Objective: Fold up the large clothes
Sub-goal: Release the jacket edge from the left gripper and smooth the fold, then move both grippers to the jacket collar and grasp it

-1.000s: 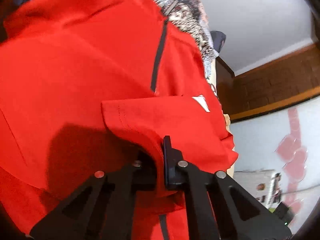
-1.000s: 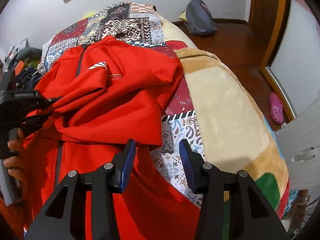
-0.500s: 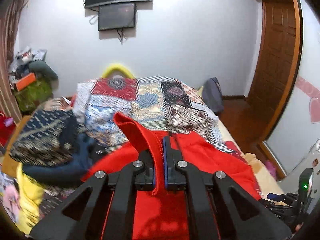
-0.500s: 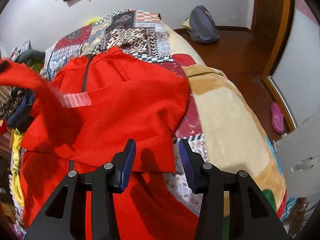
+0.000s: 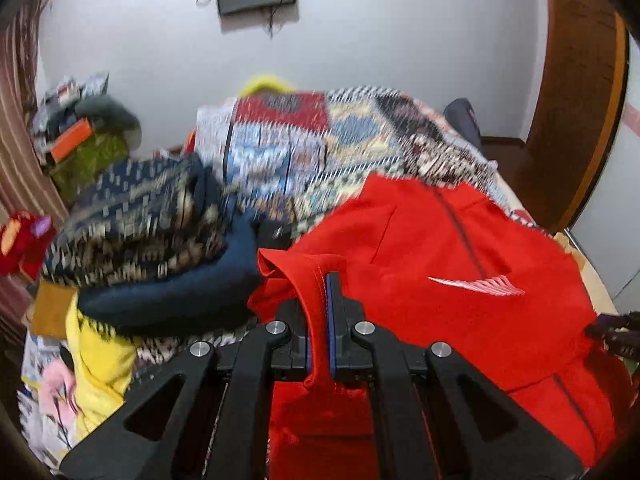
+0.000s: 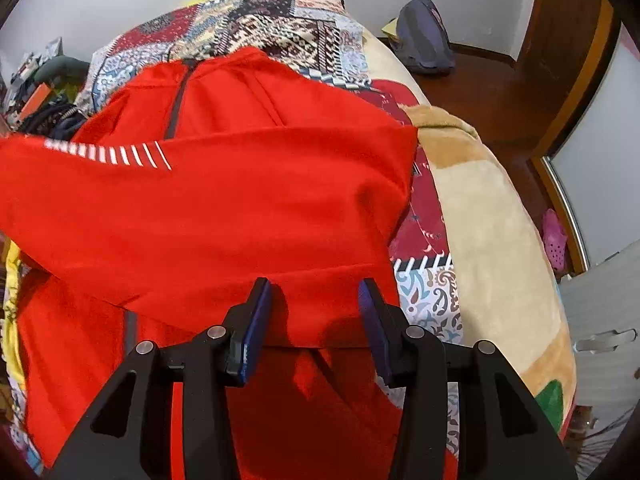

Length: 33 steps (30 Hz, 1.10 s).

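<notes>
Pinching the red jacket [image 5: 460, 264], left gripper [image 5: 320, 304]; right gripper [image 6: 316, 308] fingers parted.

White wall [image 5: 400, 60], wooden door [image 5: 576, 100], quilted bed [image 6: 480, 208]

The left claw [image 5: 320, 300] sits at the lower centre of its frame, angled downward, its two fingers pressed nearly together and pinching a fold of red fabric. The right claw [image 6: 316, 312], lower centre of its own frame, points steeply down, fingers parted, gripping nothing.
</notes>
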Tool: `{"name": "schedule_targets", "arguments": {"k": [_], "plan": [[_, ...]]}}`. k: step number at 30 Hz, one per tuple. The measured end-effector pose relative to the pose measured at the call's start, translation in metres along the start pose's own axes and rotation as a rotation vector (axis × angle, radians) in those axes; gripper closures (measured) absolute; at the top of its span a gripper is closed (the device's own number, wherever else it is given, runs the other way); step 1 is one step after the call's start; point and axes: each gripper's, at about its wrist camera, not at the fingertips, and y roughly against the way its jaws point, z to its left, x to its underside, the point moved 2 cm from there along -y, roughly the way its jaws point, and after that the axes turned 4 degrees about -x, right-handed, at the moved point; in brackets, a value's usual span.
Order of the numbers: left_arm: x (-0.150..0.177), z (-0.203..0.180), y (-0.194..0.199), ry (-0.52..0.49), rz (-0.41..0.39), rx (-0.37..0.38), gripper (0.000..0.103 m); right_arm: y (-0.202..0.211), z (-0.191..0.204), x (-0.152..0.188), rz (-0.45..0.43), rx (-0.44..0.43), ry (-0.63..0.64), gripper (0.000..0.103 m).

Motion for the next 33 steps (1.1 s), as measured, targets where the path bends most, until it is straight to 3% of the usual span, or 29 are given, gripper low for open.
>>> {"name": "schedule_targets", "arguments": {"k": [10,14,17,19,21,25,29,33], "plan": [[0.057,0.039,-0.050,0.102,0.257,0.118,0.098,-0.013,0.016,0.006,0.028,0.025,0.028,0.062],[0.077,0.042,-0.063,0.103,0.326,0.117,0.095,-0.012,0.019,0.008,0.032,0.036,0.040,0.060],[0.090,0.043,-0.065,0.096,0.351,0.092,0.086,-0.011,0.020,0.008,0.030,0.040,0.041,0.056],[0.094,0.043,-0.064,0.083,0.357,0.064,0.072,-0.011,0.019,0.008,0.031,0.042,0.043,0.056],[0.100,0.044,-0.061,0.060,0.354,0.047,0.066,-0.010,0.020,0.008,0.033,0.043,0.047,0.056],[0.103,0.044,-0.049,0.014,0.353,0.022,0.064,-0.008,0.022,0.001,0.034,0.050,0.066,0.056],[0.087,0.045,-0.026,-0.017,0.294,0.001,0.062,0.001,0.026,-0.012,-0.001,0.053,0.089,0.056],[0.056,0.041,-0.005,-0.031,0.199,0.002,0.049,0.012,0.032,-0.033,-0.058,0.056,0.118,0.056]]}}
